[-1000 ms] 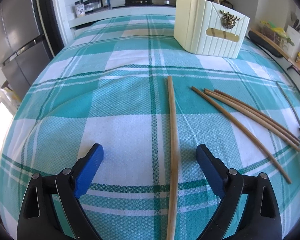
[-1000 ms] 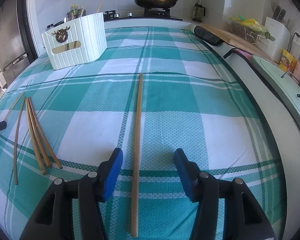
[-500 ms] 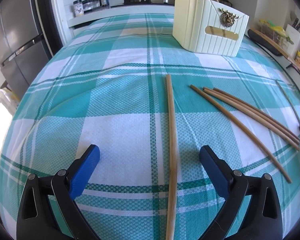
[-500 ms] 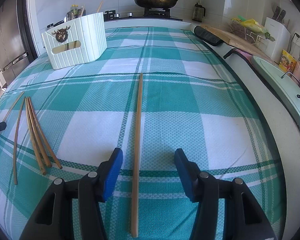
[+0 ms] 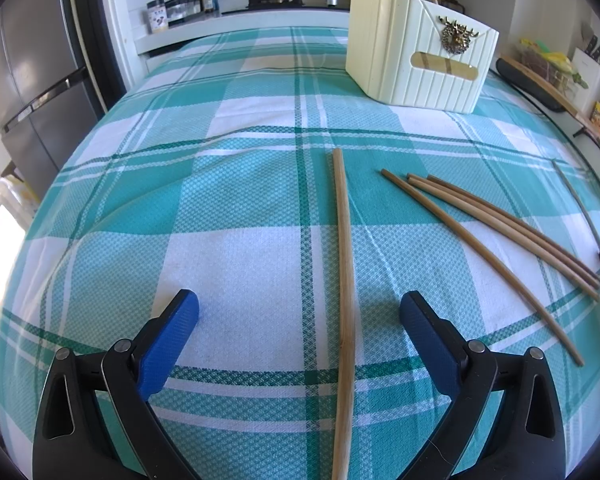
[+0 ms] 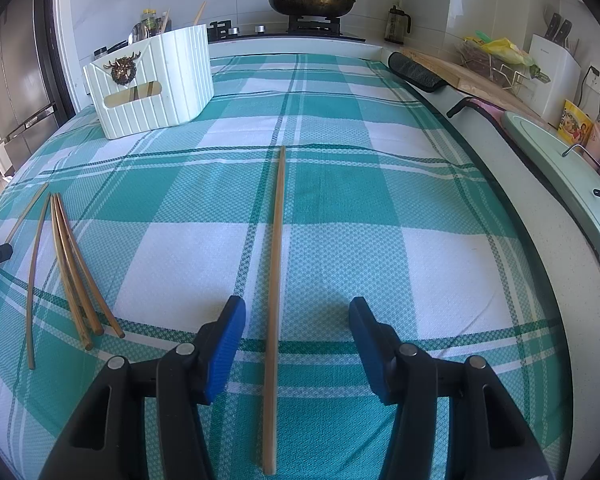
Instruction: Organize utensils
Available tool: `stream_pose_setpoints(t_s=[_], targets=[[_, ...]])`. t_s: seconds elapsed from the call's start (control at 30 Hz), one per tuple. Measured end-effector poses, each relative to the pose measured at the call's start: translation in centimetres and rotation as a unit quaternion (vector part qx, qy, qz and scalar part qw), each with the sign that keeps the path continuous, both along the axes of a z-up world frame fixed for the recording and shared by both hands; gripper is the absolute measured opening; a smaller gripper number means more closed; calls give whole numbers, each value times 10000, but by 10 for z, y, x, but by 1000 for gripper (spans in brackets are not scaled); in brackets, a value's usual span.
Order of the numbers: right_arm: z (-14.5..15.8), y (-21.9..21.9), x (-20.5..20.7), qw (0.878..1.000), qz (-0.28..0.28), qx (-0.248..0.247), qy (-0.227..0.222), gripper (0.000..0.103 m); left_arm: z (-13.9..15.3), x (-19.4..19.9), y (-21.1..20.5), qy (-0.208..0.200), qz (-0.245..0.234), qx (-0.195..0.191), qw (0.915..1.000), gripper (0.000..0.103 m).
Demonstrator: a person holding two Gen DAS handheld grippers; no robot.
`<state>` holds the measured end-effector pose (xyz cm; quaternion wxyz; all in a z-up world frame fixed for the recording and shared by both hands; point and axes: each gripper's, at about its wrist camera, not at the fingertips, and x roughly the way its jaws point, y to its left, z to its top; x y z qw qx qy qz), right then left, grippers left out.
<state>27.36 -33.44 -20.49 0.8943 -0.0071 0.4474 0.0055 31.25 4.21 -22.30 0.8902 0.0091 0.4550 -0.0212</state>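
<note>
A long, thin, light-brown wooden chopstick (image 5: 345, 300) lies flat on the teal-and-white checked cloth, running lengthwise away from the camera. To its right, a loose cluster of four darker brown wooden chopsticks (image 5: 500, 232) lies flat and fanned at an angle, three close together and one splayed slightly aside. Another light-brown wooden chopstick (image 6: 275, 276) lies flat and apart from the cluster. A cream ribbed plastic utensil basket (image 5: 418, 68) with a brass deer-head ornament stands upright farther back, holding utensils.
</note>
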Motion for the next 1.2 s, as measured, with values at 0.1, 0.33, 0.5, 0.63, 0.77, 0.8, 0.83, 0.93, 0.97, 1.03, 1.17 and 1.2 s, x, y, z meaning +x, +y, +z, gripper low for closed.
stream_pose_setpoints(t_s=[0.1,0.33,0.5,0.63,0.77,0.8,0.83,0.93,0.97,1.03,1.17,1.2], targets=[[0,0,0,10000,0,-1,0,55,0,0,0,1,0,0,10000,101],[0,0,0,10000,0,0,1,55,0,0,0,2,1,0,10000,101],[0,0,0,10000,0,1,1,55,0,0,0,4,2,0,10000,101],[0,0,0,10000,1,3,1,55,-1,1,1,15,-11,-24,10000,101],[1,-1,0,10000,-1,35,2,55,-1,0,2,158,-153,-17,9998,101],[1,-2,-1,10000,-4,78,3,55,0,1,1,283,-242,5,9993,101],[1,-4,-1,9999,7,115,16,55,1,1,1,448,-345,7,9984,101],[5,-7,-4,9991,298,89,278,55,6,3,0,779,-686,77,9946,100],[6,-9,-3,9981,425,106,426,55,7,5,-1,817,-754,124,9937,100],[7,-13,1,9958,581,154,690,55,7,11,-4,895,-868,269,9918,97],[8,-10,20,9898,842,175,1134,55,8,34,-11,1086,-1084,319,9876,91],[8,-7,24,9885,923,145,1192,55,8,40,-13,1121,-1098,344,9870,89]])
